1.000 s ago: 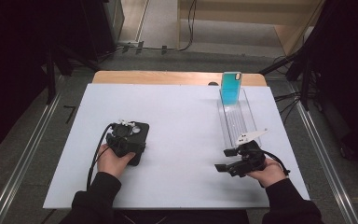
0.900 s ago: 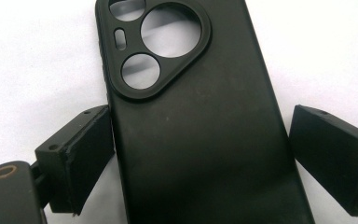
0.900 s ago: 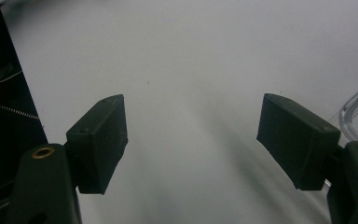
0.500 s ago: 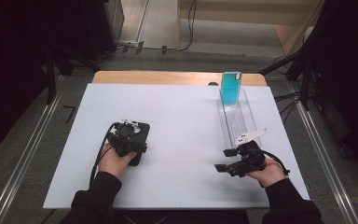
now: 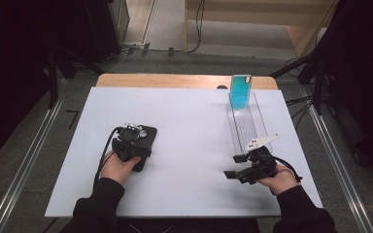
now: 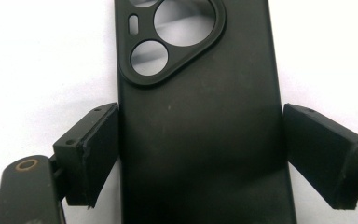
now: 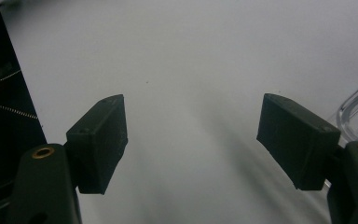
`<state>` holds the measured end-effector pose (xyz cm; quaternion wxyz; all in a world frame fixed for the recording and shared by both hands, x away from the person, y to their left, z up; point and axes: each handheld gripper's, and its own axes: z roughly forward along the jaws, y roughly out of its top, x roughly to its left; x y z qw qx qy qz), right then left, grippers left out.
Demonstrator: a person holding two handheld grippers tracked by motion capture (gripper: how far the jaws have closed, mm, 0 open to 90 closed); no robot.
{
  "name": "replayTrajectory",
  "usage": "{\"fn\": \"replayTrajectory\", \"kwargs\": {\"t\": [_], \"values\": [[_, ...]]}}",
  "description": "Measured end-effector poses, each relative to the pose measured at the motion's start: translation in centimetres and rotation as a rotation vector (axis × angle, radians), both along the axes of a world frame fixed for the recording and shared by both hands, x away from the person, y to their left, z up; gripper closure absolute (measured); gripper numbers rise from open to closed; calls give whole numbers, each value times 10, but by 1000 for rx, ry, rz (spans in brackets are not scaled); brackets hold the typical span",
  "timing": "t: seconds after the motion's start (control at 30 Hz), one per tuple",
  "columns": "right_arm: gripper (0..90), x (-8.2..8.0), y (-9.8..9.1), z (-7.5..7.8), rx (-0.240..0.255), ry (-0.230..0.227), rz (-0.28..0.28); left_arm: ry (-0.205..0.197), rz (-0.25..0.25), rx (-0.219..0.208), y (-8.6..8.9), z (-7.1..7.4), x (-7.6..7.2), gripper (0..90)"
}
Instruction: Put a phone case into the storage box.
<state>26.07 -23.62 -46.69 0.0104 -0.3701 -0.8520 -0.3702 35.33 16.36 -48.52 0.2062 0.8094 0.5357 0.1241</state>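
Black phone case (image 6: 200,121) between the left gripper's (image 6: 200,154) jaws on a white table (image 5: 189,145).

Black and matte, the case lies flat on the near left part of the table, camera cut-outs toward the far side. In the left gripper view the left gripper straddles the case; its jaws have just been closing in, the left one at the case's edge, the right one with a thin gap, so the case is not yet clamped. In the high view a hand holds this gripper (image 5: 131,145) over the case (image 5: 148,133). The right gripper (image 5: 233,167) sits near the right edge, jaws spread wide with nothing between them, over bare table. Just beyond it a clear tray (image 5: 245,126) runs toward the far side, with a blue phone case (image 5: 240,92) standing upright at its far end.
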Motion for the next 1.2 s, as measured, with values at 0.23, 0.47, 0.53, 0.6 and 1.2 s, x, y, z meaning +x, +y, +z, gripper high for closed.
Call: {"fn": "replayTrajectory", "kwargs": {"t": [0.23, 0.47, 0.53, 0.6, 1.2], "values": [[225, 0, -1, 0, 7, -2, -1, 13, -4, -48, 5, 3, 1, 148], [225, 0, -1, 2, 20, -8, 1, 2, -39, -98, 1, 13, -2, 151], [224, -1, -1, 2, 28, -9, 0, -7, -57, -112, -1, 18, -4, 150], [224, -1, -1, 2, 33, -14, -1, -17, -72, -127, -2, 23, -6, 150], [211, -4, 5, 15, 95, -84, -16, -112, -214, -320, -12, 58, -26, 149]]}}
